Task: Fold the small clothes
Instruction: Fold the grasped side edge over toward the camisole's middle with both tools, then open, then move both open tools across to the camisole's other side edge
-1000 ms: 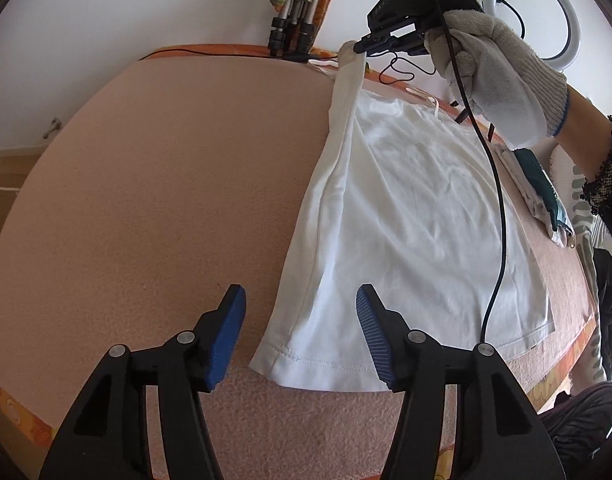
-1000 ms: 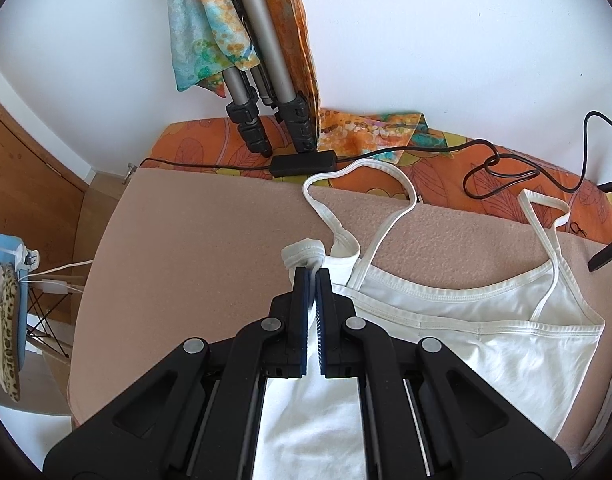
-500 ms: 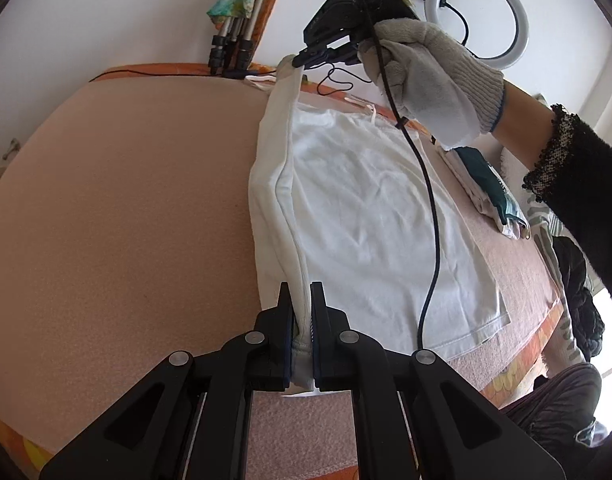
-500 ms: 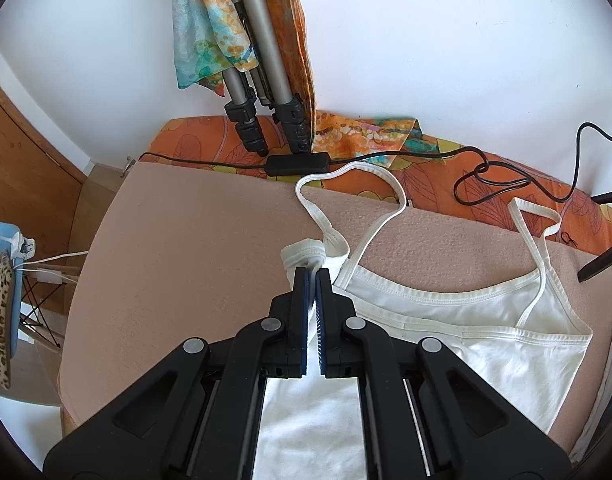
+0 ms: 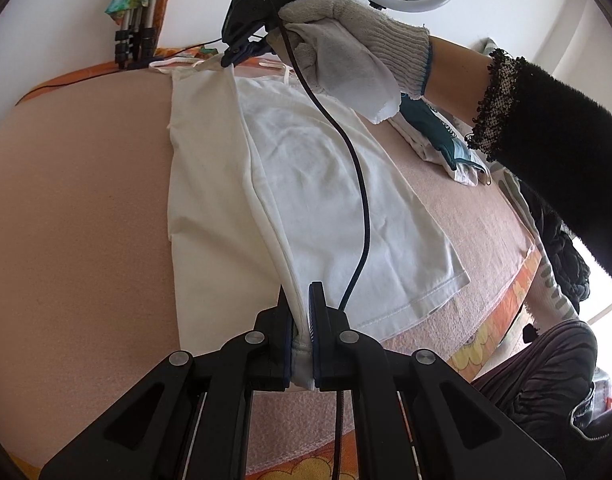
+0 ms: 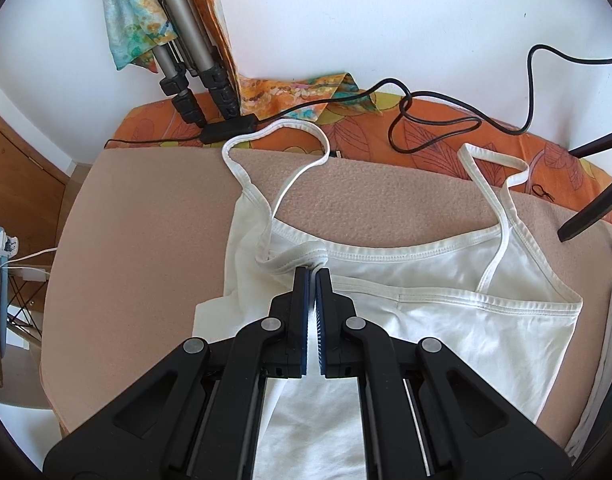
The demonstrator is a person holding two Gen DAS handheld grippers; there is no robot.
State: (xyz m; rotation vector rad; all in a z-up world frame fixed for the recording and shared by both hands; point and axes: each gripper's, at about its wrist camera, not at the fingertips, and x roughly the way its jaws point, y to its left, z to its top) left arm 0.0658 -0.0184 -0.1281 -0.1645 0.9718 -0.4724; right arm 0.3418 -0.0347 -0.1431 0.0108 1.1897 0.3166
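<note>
The step in hand reads as the first lengthwise fold of a white camisole (image 5: 330,200), which lies flat on the peach blanket (image 5: 74,216) covering the work surface, its straps at the far end toward the wall and its hem at the near end. The left gripper (image 5: 302,320) is clamped narrow on the hem corner of the camisole's left side, the cloth pinched between the blue pads. The right gripper (image 6: 312,280) is likewise closed tight on the same side edge up by the neckline, just below the left strap (image 6: 278,160). Between the two grips that edge stands lifted as a ridge (a band of fabric slopes from it down to the blanket on the left), so the fold looks begun but not laid.

The next move likely calls for both tools to travel together toward the right, keeping the edge taut and parallel, then lowering it onto the body of the garment before letting go. The dangling black cable (image 5: 358,184) crossing the cloth could snag the fold.
</note>
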